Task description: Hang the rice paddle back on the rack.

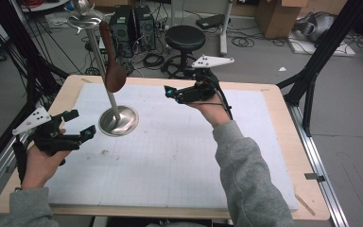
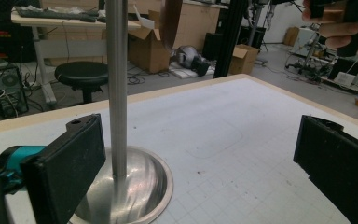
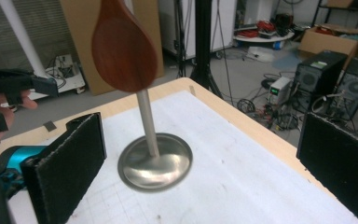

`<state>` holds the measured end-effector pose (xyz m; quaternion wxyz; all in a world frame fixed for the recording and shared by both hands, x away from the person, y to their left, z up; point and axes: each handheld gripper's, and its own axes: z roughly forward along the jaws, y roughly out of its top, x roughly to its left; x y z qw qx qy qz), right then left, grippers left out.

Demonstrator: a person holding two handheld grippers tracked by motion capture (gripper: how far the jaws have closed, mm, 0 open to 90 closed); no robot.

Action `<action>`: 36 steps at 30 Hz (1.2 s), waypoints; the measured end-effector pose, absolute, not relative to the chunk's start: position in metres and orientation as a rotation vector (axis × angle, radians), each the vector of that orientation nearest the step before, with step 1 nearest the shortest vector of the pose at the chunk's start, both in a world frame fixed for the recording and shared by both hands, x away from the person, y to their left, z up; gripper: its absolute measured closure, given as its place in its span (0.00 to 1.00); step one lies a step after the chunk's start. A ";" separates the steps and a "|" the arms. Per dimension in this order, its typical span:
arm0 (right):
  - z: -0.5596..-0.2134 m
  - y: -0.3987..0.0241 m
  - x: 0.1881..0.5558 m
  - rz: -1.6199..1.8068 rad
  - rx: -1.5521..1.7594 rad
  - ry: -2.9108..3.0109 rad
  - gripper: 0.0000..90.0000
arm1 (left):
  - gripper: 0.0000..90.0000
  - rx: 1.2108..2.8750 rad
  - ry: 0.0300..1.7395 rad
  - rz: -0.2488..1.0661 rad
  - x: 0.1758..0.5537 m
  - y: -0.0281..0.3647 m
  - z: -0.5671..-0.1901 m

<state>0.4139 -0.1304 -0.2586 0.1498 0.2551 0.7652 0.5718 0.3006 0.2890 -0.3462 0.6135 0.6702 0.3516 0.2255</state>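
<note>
Two grippers are held above the table (image 1: 283, 156), one in each hand. Left gripper (image 1: 80, 125) sits over the left edge, gripped from below by the left hand (image 1: 40, 163), forearm in a grey sleeve (image 1: 28, 208) entering at the near left corner; its jaws point toward the far right and stand wide apart, holding nothing. In the left gripper view the jaws frame the stand's pole and base, not touching either.

Right gripper (image 1: 170, 92) is raised over the far middle of the table, held by the right hand (image 1: 212, 111), with the forearm crossing up from the near edge. Its jaws point left toward the stand, and the right gripper view shows them wide apart and empty.

Stand (image 1: 118, 120): a round, polished metal base resting on the white gridded mat (image 1: 170, 161) at the far left part of the table, with a slim metal pole rising from it to a small dish on top.

Spoon (image 1: 113, 66): dark reddish-brown wood, hanging bowl-down beside the pole, above the base, smooth and glossy in the right gripper view (image 3: 123, 46). How it is attached at the top cannot be told
</note>
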 end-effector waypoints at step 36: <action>-0.314 -0.216 0.384 1.618 0.864 2.122 0.00 | 0.03 1.594 0.795 0.494 0.316 0.270 -0.353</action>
